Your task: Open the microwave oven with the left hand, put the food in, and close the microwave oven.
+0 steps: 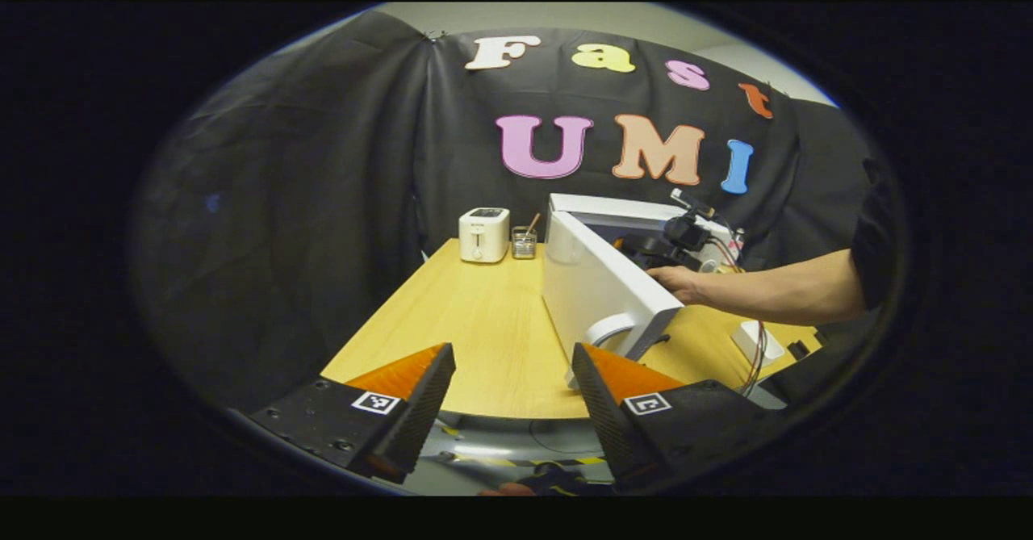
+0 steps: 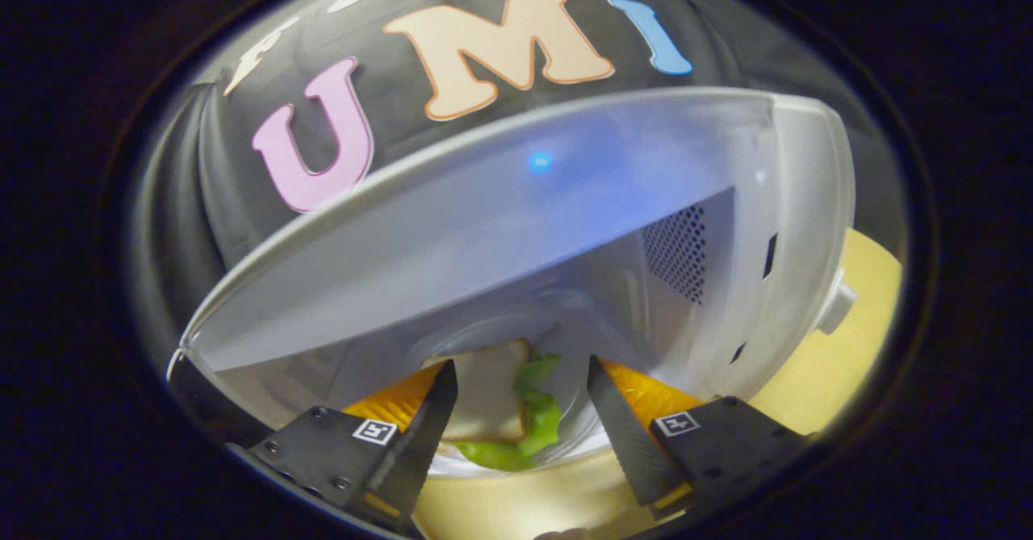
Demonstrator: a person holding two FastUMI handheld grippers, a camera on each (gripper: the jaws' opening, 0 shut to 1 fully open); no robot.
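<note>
Door open, food inside, closing left to do.
Left gripper point(image 1: 513, 391) hangs spread and empty just short of the microwave point(image 1: 637, 217) door point(image 1: 601, 290); right gripper point(image 2: 521, 411) stands spread around the sandwich point(image 2: 500, 403), seemingly released on the microwave's floor.

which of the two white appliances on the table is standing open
The microwave: its door is swung wide and a sandwich sits inside. The toaster at the table's far end is small and has no door.
</note>
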